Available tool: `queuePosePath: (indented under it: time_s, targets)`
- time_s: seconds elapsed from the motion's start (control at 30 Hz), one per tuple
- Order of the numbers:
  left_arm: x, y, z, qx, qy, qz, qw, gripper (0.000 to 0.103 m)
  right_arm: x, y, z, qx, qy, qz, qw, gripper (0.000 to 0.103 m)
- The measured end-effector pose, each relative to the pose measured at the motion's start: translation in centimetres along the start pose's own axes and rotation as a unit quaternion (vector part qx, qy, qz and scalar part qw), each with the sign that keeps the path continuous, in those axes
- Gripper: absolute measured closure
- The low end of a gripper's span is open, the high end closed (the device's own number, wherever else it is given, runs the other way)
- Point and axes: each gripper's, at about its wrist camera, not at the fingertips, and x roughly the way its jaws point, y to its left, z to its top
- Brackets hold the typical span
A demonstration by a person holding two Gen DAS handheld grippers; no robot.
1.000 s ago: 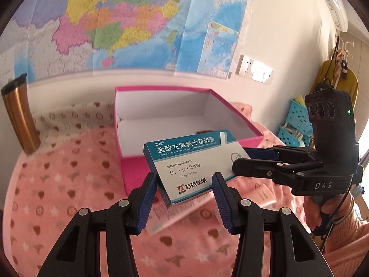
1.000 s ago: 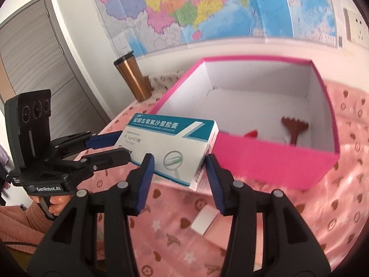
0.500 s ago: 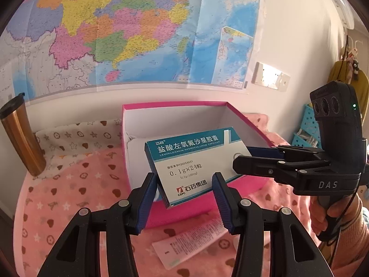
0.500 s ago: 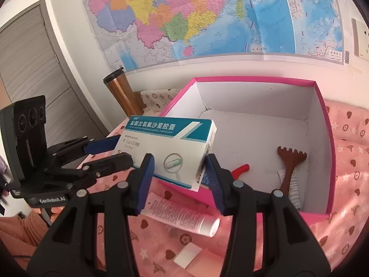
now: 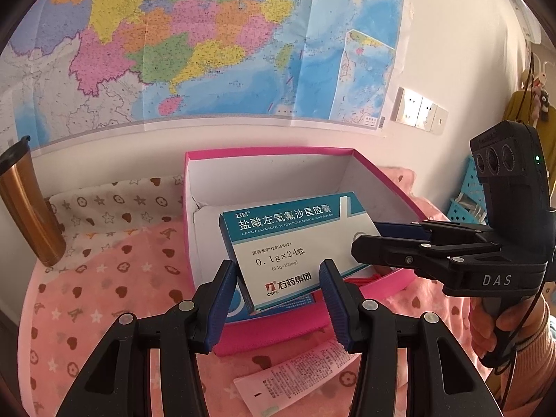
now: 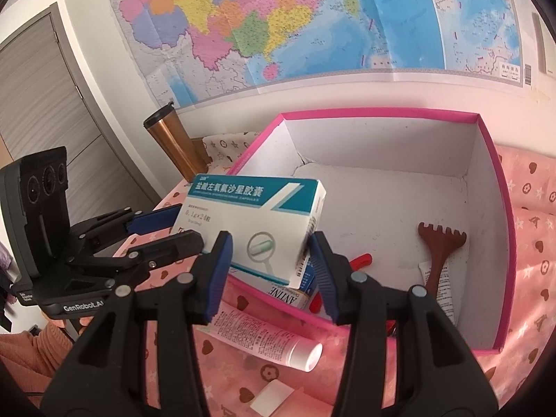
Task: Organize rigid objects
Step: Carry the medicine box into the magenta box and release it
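A white and teal medicine box (image 5: 292, 250) is held in the air by both grippers, one at each end, over the near left corner of the open pink box (image 5: 382, 173). My left gripper (image 5: 278, 299) is shut on its near end. My right gripper (image 6: 271, 271) is shut on its other end (image 6: 257, 229). Inside the pink box (image 6: 500, 229) lie a brown rake-shaped tool (image 6: 438, 253), a red-handled item (image 6: 361, 260), a white tube and another carton (image 6: 288, 295) under the held box.
A pink and white tube (image 6: 267, 337) lies on the pink patterned cloth (image 5: 104, 295) in front of the pink box. A copper tumbler (image 5: 27, 205) stands at the far left. A small white card (image 6: 271, 396) lies near the front. A map covers the wall.
Both grippers have carried the medicine box forward and up, from in front of the pink box's near wall to above its near inside corner. The grips are unchanged.
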Motion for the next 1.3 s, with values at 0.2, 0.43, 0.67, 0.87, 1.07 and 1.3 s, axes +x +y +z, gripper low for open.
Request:
queuePosePath:
  time_s: [0.2, 0.43, 0.67, 0.87, 1.07, 1.3]
  targets:
    - [0.8, 0.3, 0.2, -0.002, 0.007, 0.003, 1.0, 0.054, 0.7, -0.5, 0.2, 0.01, 0.006, 0.003, 1.0, 0.054]
    - [1.4, 0.7, 0.4, -0.004, 0.014, 0.007, 0.9999, 0.054, 1.4, -0.8, 0.6, 0.013, 0.011, 0.004, 1.0, 0.054]
    - [2.6, 1.2, 0.5, -0.002, 0.028, 0.017, 0.9994, 0.054, 2.6, -1.6, 0.6, 0.03, 0.024, 0.007, 0.999, 0.054]
    - [3.3, 1.5, 0.3, 0.002, 0.038, 0.031, 0.9988, 0.054, 3.8, -2.2, 0.4, 0.043, 0.042, 0.008, 0.998, 0.054]
    - [3.4, 1.8, 0.5, 0.004, 0.037, 0.048, 0.9981, 0.054, 5.0, -2.3, 0.0, 0.05, 0.06, 0.016, 0.997, 0.054]
    - [2.5, 1.5, 0.5, 0.007, 0.02, 0.064, 0.9977, 0.054, 5.5, -2.1, 0.1, 0.046, 0.067, 0.014, 0.997, 0.054]
